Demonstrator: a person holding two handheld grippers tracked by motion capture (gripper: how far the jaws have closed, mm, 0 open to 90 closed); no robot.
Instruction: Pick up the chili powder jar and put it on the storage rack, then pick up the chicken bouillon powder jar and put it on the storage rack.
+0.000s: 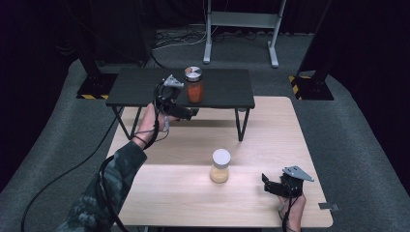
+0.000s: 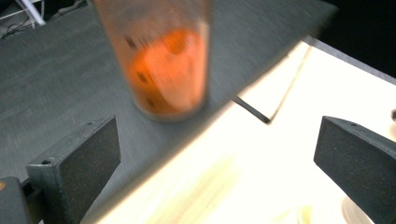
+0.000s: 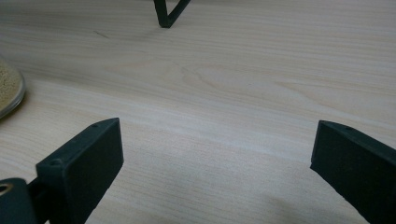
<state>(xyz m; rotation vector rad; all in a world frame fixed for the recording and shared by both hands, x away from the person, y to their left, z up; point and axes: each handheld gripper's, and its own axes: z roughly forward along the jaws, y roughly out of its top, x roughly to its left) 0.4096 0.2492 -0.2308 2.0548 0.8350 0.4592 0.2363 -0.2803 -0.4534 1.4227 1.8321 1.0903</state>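
Note:
A glass jar with orange contents and a metal lid (image 1: 194,86) stands on the front part of a low black shelf (image 1: 140,88), which sits on the far half of the wooden table (image 1: 275,140). My left gripper (image 1: 189,112) hovers just in front of and below that jar, open, with nothing between its jaws. In the left gripper view the orange jar (image 2: 166,60) is blurred and stands beyond the left gripper (image 2: 217,140), clear of both pads. A jar of yellow grains with a white lid (image 1: 220,166) stands mid-table. My right gripper (image 1: 267,183) rests open to its right; its view shows the jar's base (image 3: 9,91) at the left edge.
The shelf's black legs (image 1: 240,126) stand on the table. A small metal piece (image 1: 329,206) lies at the table's near right corner. Beyond the table are a white stand's feet (image 1: 240,46) and two dark posts with striped bases (image 1: 94,89). A cable (image 1: 63,174) trails left.

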